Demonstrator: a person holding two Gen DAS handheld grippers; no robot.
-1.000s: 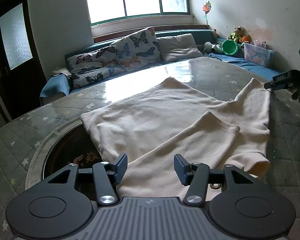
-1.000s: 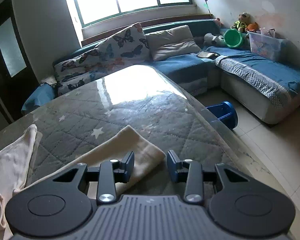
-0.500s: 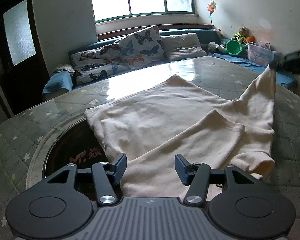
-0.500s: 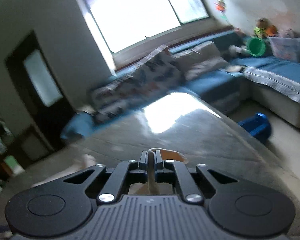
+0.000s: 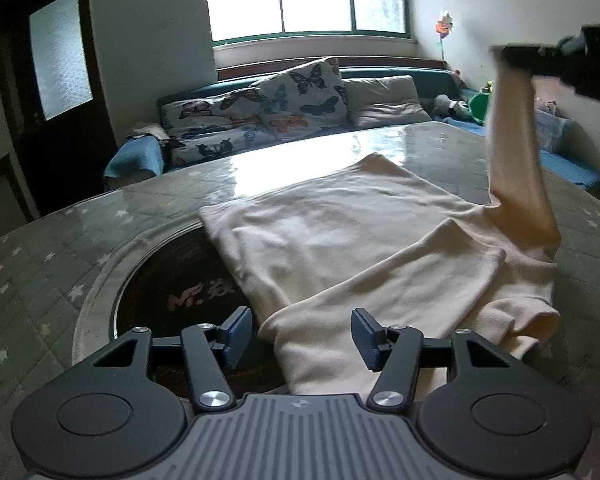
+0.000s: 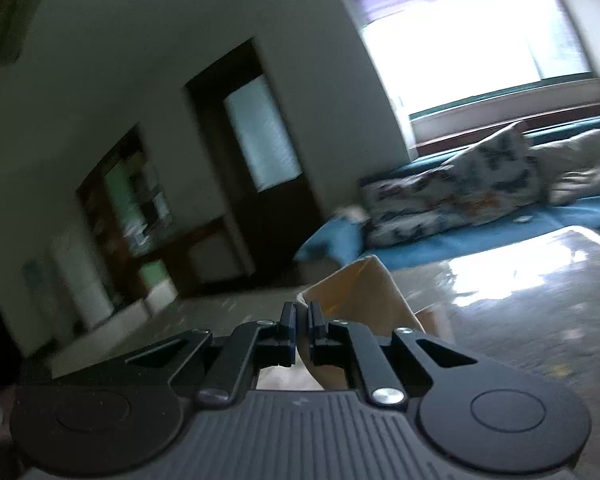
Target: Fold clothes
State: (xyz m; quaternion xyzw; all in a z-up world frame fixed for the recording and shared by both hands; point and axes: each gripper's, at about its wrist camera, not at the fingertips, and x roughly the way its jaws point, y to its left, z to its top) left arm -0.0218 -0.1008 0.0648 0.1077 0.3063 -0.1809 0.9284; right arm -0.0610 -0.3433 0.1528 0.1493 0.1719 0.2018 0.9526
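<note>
A cream long-sleeved garment (image 5: pixel 340 232) lies spread on the glass-topped quilted table (image 5: pixel 60 248). One sleeve (image 5: pixel 400 280) is folded across its body, and its near end lies under my left gripper (image 5: pixel 300 328). That gripper's jaws are opening and its pads touch no cloth. High at the right, my right gripper (image 5: pixel 500 52) is shut on the other sleeve (image 5: pixel 512 140) and holds it stretched up off the table. In the right wrist view the cuff (image 6: pixel 360 288) sticks out from the right gripper (image 6: pixel 302 312), pinched between its closed pads.
A dark round inset (image 5: pixel 172 280) in the table lies left of the garment. Behind the table, a blue sofa holds butterfly cushions (image 5: pixel 292 100) under the window. A dark door (image 5: pixel 56 80) is at the left. Toys and a green bowl (image 5: pixel 480 108) sit at the back right.
My right gripper closed on the right sleeve's cuff, lifted it off the table and swung left. The left gripper has edged a little and widened slightly.
</note>
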